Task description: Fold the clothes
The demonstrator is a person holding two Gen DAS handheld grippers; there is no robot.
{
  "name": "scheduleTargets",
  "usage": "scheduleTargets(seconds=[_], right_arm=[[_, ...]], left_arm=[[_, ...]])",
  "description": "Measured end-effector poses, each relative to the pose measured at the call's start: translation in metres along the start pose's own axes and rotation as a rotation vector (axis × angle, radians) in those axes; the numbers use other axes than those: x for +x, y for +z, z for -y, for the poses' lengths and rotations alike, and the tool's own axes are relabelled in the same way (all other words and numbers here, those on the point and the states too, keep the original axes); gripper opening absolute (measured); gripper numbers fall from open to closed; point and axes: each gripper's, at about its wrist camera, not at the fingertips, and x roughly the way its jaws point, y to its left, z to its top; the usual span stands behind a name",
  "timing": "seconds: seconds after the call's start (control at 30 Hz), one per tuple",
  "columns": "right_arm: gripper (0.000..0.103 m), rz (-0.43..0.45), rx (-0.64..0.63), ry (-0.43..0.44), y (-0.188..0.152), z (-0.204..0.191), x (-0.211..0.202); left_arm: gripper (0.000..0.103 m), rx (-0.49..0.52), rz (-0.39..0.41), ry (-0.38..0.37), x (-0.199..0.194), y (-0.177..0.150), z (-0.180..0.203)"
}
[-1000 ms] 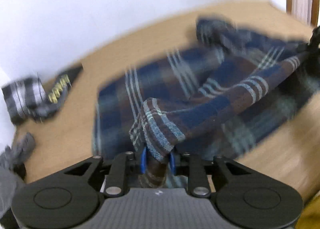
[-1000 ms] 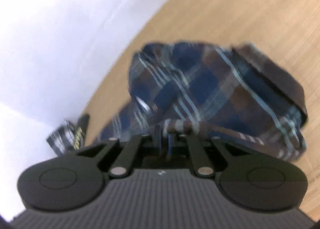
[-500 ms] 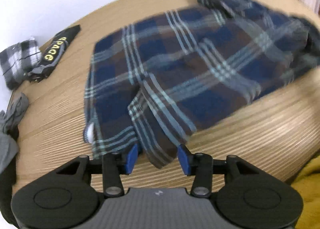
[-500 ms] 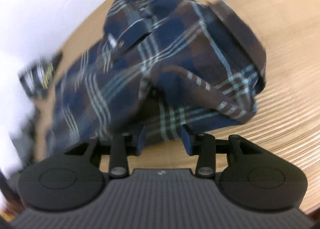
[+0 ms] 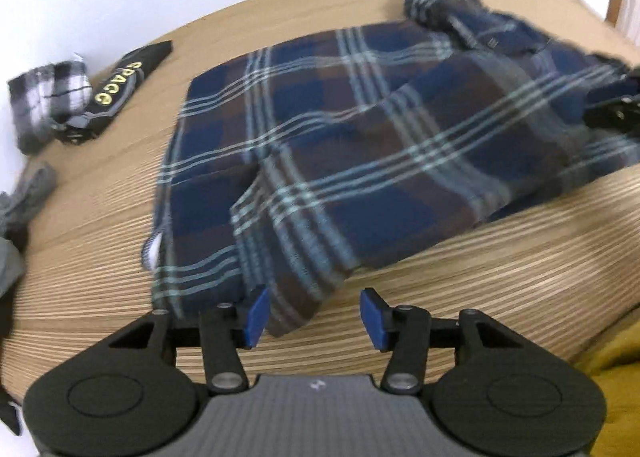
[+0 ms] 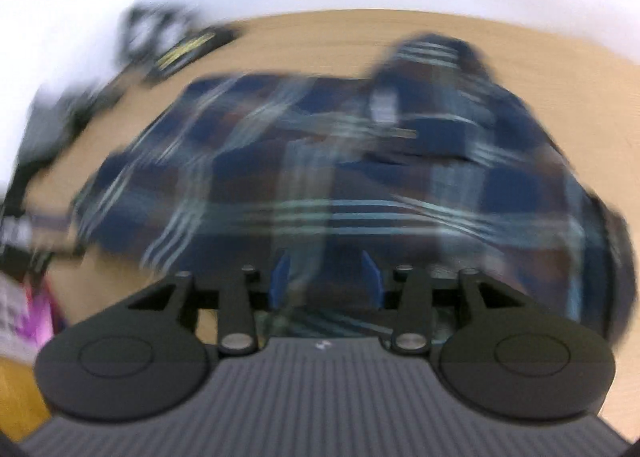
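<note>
Plaid flannel, navy and brown with pale stripes: shirt [image 5: 360, 129] spread flat on wooden table [image 5: 500, 289], lying just ahead of left gripper [image 5: 314, 315] and stretching away to its far right. Laid out flat so that a fold can be made along a straight line. One layer already turned over the body, its narrow end reaching back between the blue pads [image 5: 256, 313] of the left tool without being pinched. Jaws there opening, roughly half spread, nothing gripped; likely a release so the cloth settles where it was dropped. Crumpled collar or sleeve bunched at the far right corner, away from the left tool, not yet tidied.

From the other side, same shirt [image 6: 340, 185] filling the space directly ahead of right gripper [image 6: 324, 277], badly blurred. Jaws opening here too, about halfway; cloth lying under and between the blue pads [image 6: 370, 273], no visible pinch, though blur leaves contact hard to judge. Seen from the left tool, part of the right tool showing at the far right edge over the shirt.

Farther out, beyond and left of the left tool: black-and-white checked garment [image 5: 48, 97] beside a black strap with yellow letters [image 5: 120, 85], pushed toward the wall, probably to keep the working area free. Grey cloth [image 5: 28, 193] at the near left edge. Mustard fabric [image 5: 612, 369] low at the near right, off the table.
</note>
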Motion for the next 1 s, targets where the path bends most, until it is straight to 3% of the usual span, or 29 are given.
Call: scheduleTargets(seconds=[0.13,0.2,0.3,0.37,0.47,0.63,0.7,0.87,1.0], right_arm=[[0.057,-0.073,-0.174,0.063,0.009,-0.048,0.034],[0.057,-0.088,-0.222,0.093,0.014,-0.066,0.046],[0.057,-0.096,-0.281,0.123,0.018,-0.081,0.059],[0.057,-0.12,-0.275,0.136,0.02,-0.081,0.066],[0.056,-0.123,-0.22,0.151,0.02,-0.073,0.068],[0.056,-0.097,-0.128,0.157,0.019,-0.064,0.068],[0.056,-0.097,-0.112,0.156,0.017,-0.066,0.072],[0.056,-0.119,-0.129,0.11,0.009,-0.07,0.082],[0.056,-0.123,-0.072,0.093,0.013,-0.062,0.065]], left_arm=[[0.055,-0.039,-0.001,0.02,0.028,-0.008,-0.007],[0.049,-0.075,-0.002,0.032,0.034,-0.009,-0.01],[0.03,-0.101,0.071,0.032,0.015,-0.01,-0.016],[0.019,-0.094,0.12,0.079,0.002,-0.004,-0.017],[0.014,-0.099,0.201,0.133,-0.014,0.009,-0.022],[0.014,-0.02,0.359,0.224,-0.039,0.032,-0.019],[0.019,0.005,0.333,0.239,-0.032,0.028,-0.017],[0.031,-0.019,0.061,0.179,0.01,-0.004,-0.036],[0.031,-0.109,0.055,0.084,-0.015,-0.014,-0.061]])
